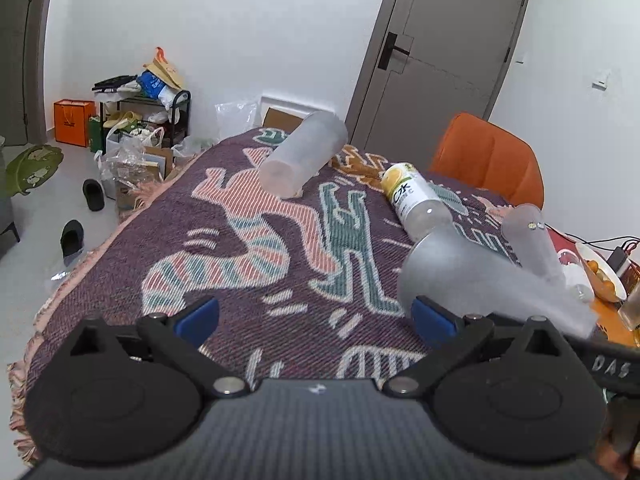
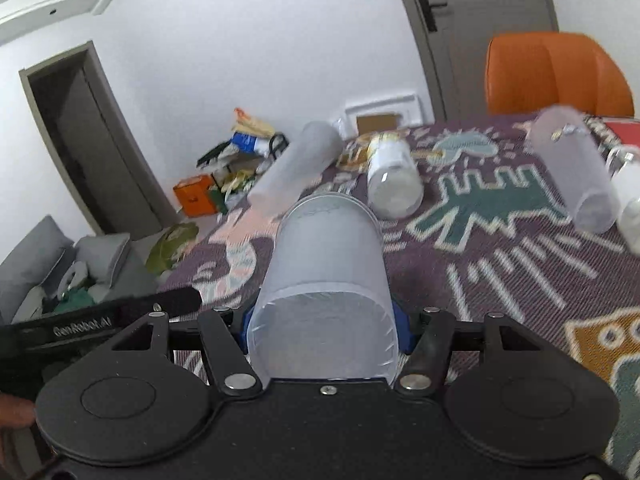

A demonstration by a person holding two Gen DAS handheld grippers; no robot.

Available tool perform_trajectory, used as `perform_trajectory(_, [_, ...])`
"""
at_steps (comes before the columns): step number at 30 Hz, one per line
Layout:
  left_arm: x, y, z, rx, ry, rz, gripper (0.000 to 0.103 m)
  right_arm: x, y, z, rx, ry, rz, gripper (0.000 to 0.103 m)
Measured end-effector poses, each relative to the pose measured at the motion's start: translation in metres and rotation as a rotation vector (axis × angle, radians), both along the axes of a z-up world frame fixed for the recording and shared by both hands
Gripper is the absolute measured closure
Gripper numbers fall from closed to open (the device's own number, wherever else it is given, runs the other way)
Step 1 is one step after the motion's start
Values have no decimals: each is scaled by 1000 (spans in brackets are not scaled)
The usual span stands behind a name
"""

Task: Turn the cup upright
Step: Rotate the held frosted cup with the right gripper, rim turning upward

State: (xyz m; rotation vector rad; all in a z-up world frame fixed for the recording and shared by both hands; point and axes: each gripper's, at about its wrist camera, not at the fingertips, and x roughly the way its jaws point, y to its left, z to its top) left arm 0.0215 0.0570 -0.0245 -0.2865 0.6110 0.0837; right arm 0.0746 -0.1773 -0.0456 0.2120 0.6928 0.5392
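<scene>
Patterned woven cloth (image 1: 248, 248) covers the table. Plastic bottle w/ lemon label (image 1: 414, 198) lies on its side mid-table. Orange chair (image 1: 488, 160) behind the far edge, grey door (image 1: 452, 48) beyond it. Orange bag (image 1: 73, 122) & cluttered rack (image 1: 148, 108) by the wall; 2 black slippers (image 1: 82, 216) on the floor. Bowl of fruit (image 1: 602, 276) at right edge.

White walls (image 1: 240, 20); grey door (image 1: 452, 52) with black handle at far right. Orange chair (image 1: 488, 160) beside patterned purple tablecloth (image 1: 240, 248). Pale grey floor (image 1: 36, 224) at left: black slippers (image 1: 93, 195), orange bag (image 1: 73, 122), cluttered black rack (image 1: 160, 108). Dark doorway (image 2: 88, 152), grey sofa (image 2: 36, 268) at left.
</scene>
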Motion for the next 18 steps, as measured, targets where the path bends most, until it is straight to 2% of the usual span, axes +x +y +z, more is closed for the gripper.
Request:
perform_trajectory(4, [-1,6,-9,-22,30,2,2,-4,6,-9,1,77,61,35])
perform_trajectory(13, [9,9,-10,-88,47,-10,2,-13,-16,4,26,46,50,28])
perform_trajectory(18, [25,4,-12,-151,73,-34,2,-10,-33,4,39,31,24,18])
